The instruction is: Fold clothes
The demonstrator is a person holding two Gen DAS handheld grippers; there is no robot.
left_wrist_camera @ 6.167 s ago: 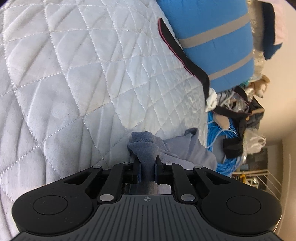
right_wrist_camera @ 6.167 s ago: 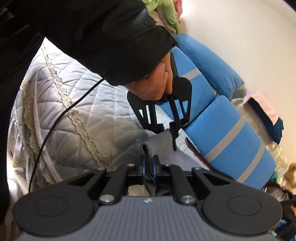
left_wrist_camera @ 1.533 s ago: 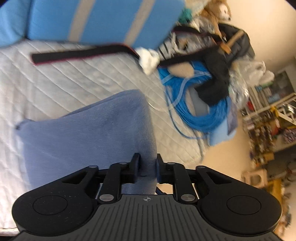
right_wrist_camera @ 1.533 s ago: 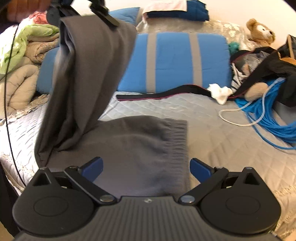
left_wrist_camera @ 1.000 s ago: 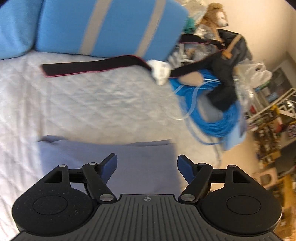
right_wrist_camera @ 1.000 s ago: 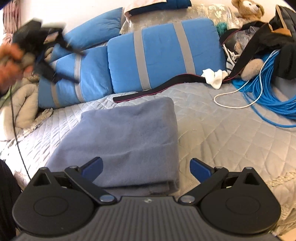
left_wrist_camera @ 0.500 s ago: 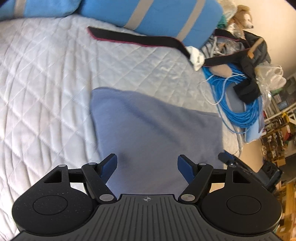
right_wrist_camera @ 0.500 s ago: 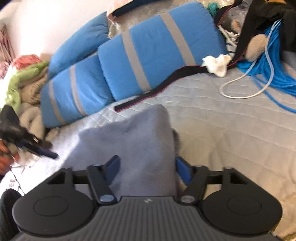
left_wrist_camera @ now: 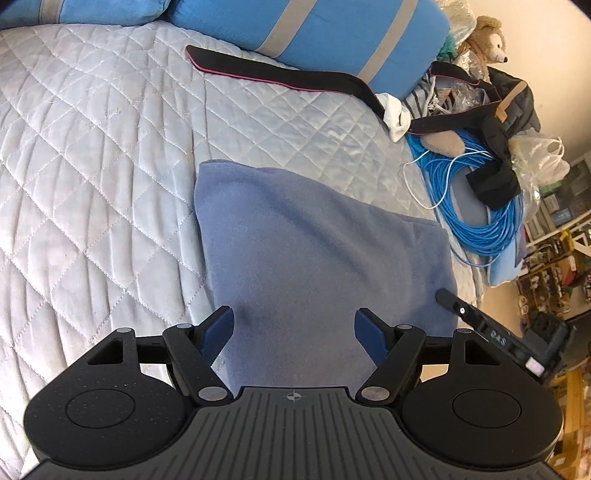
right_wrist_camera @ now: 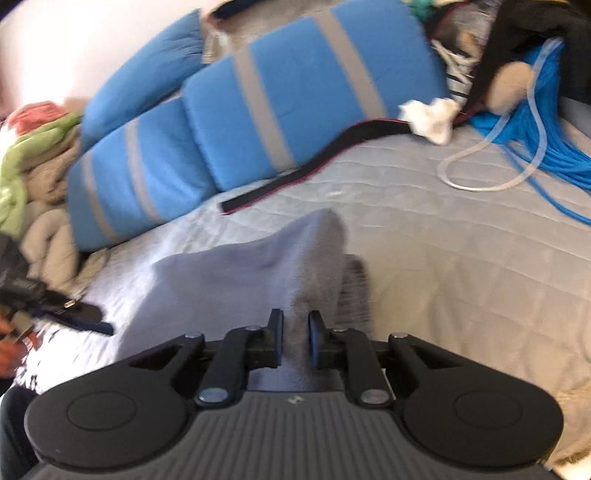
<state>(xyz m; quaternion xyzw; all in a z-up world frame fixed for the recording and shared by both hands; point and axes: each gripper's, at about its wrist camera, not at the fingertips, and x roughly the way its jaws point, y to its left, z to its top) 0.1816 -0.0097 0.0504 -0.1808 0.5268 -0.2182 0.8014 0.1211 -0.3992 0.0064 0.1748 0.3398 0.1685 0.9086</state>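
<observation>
A folded blue-grey fleece garment [left_wrist_camera: 317, 243] lies on the quilted bed cover [left_wrist_camera: 92, 155]. My left gripper [left_wrist_camera: 294, 330] hovers open above its near edge, nothing between the blue pads. In the right wrist view my right gripper [right_wrist_camera: 295, 334] is shut on the near right corner of the garment [right_wrist_camera: 258, 273], which rises in a ridge toward the jaws. The right gripper's body [left_wrist_camera: 491, 332] shows at the garment's right edge in the left wrist view. The left gripper's tip [right_wrist_camera: 81, 314] shows at the left of the right wrist view.
Blue pillows with grey stripes [left_wrist_camera: 332, 33] line the head of the bed. A black strap [left_wrist_camera: 280, 74], a white cloth [left_wrist_camera: 397, 114], a coil of blue cable [left_wrist_camera: 480, 214], dark bags and a teddy bear [left_wrist_camera: 487, 33] lie to the right. Piled bedding [right_wrist_camera: 33, 166] sits left.
My left gripper let go of the garment about a second ago and stays open above it. My right gripper has closed on the garment's near right corner, lifting it into a ridge.
</observation>
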